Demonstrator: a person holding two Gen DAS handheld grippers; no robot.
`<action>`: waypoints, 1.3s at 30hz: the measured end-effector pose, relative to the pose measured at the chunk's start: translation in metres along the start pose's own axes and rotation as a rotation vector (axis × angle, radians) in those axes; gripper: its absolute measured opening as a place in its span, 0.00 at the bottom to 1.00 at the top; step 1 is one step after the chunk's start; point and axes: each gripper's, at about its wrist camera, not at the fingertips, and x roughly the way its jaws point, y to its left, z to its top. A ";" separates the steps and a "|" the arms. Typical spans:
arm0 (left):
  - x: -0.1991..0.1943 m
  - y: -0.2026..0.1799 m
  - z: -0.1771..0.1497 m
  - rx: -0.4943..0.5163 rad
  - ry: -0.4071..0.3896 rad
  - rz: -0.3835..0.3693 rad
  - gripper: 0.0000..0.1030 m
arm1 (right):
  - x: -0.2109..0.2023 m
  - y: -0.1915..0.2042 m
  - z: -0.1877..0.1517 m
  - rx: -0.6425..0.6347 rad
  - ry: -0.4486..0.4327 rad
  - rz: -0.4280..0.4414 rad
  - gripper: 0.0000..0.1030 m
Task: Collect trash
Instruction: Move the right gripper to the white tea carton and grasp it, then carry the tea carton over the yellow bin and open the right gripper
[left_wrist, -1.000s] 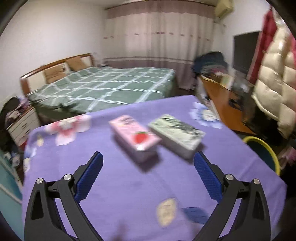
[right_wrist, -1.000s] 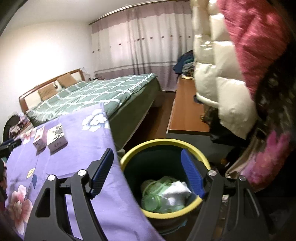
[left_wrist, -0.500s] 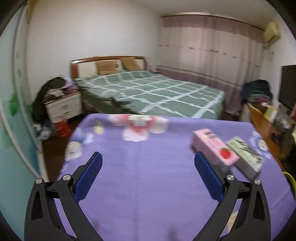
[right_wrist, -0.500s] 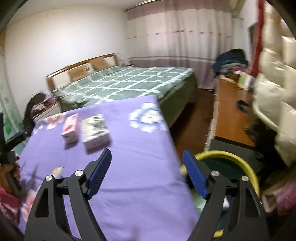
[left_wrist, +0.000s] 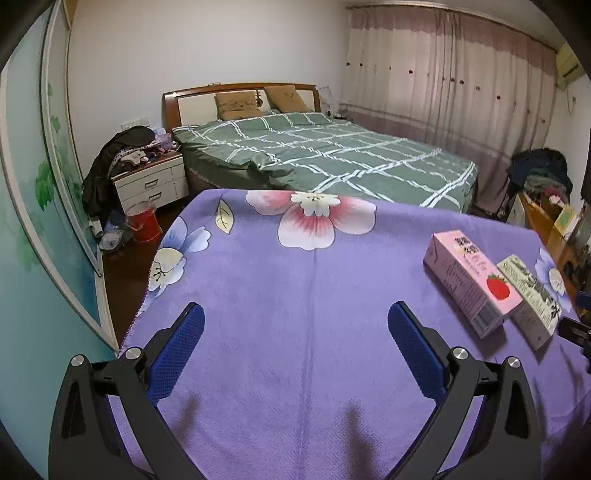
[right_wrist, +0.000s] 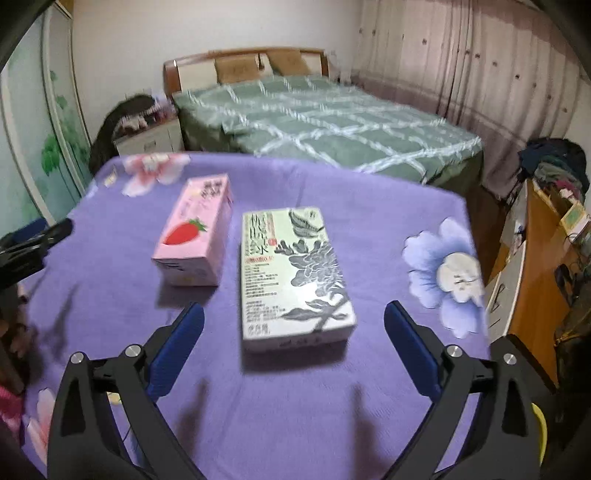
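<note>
Right claw (right_wrist: 293, 325): I am seeing its jaws gaping wide, just been opening, gripping nothing, the near end of the grey-green flower-printed flat carton (right_wrist: 291, 273) lying between the tips.
Left claw (left_wrist: 295, 328): gaping wide, hovering empty.
Pink strawberry carton (right_wrist: 195, 232): lying just beside the grey-green one.
Surface (left_wrist: 295, 280): wearing a purple floral cloth.

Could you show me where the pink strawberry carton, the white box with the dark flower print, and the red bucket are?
pink strawberry carton (right_wrist: 194, 236), right wrist view, on its top face.
white flower-print box (right_wrist: 291, 273), right wrist view, on its top face.
red bucket (left_wrist: 144, 225), left wrist view, on its side wall.
</note>
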 end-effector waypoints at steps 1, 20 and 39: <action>0.001 -0.001 0.000 0.005 0.007 0.002 0.95 | 0.008 -0.002 0.000 0.008 0.012 -0.005 0.91; 0.009 -0.007 -0.002 0.017 0.035 -0.013 0.95 | 0.037 -0.021 -0.008 0.117 0.063 0.026 0.72; 0.002 -0.018 -0.001 0.051 0.035 -0.028 0.95 | -0.100 -0.062 -0.087 0.318 -0.136 -0.016 0.69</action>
